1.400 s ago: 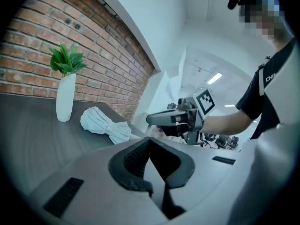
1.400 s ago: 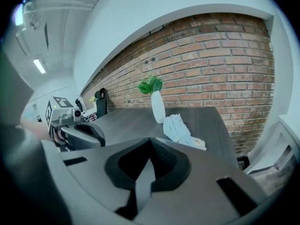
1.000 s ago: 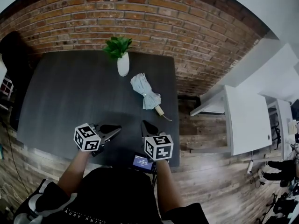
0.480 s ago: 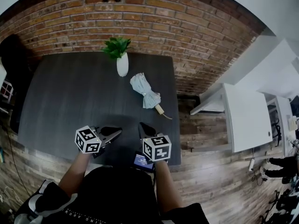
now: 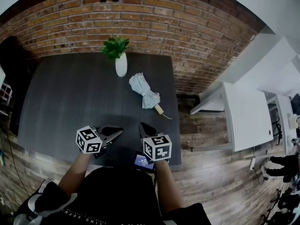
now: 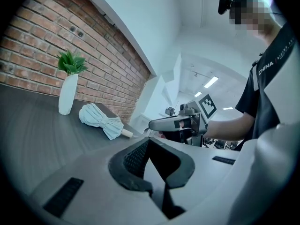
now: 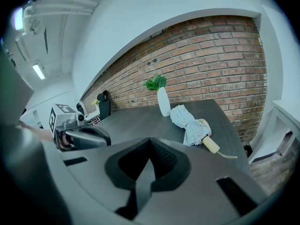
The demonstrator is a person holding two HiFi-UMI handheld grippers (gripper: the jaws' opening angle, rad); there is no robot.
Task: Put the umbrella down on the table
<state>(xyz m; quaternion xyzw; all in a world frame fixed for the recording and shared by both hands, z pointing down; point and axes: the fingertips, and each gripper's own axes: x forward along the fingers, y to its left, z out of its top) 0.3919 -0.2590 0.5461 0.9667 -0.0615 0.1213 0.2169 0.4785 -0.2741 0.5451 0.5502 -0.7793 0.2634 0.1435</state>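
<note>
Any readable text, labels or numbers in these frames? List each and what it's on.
"CHINA": on the person's black shirt, left gripper view; the smaller line above it is unreadable.
Print on the same shirt, head view: too small to read.
Small lit screen, head view: blurred, unreadable.

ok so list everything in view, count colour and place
table: 1, dark grey, against the brick wall
brick wall: 1, red-brown, behind the table
vase: 1, white, table's far edge, holding a green plant
umbrella: 1, pale blue, folded, lying on the table right of the vase
desk: 1, white, off to the right
left tool: 1, black, shut, empty, over the near edge
right tool: 1, black, shut, empty, beside it
</note>
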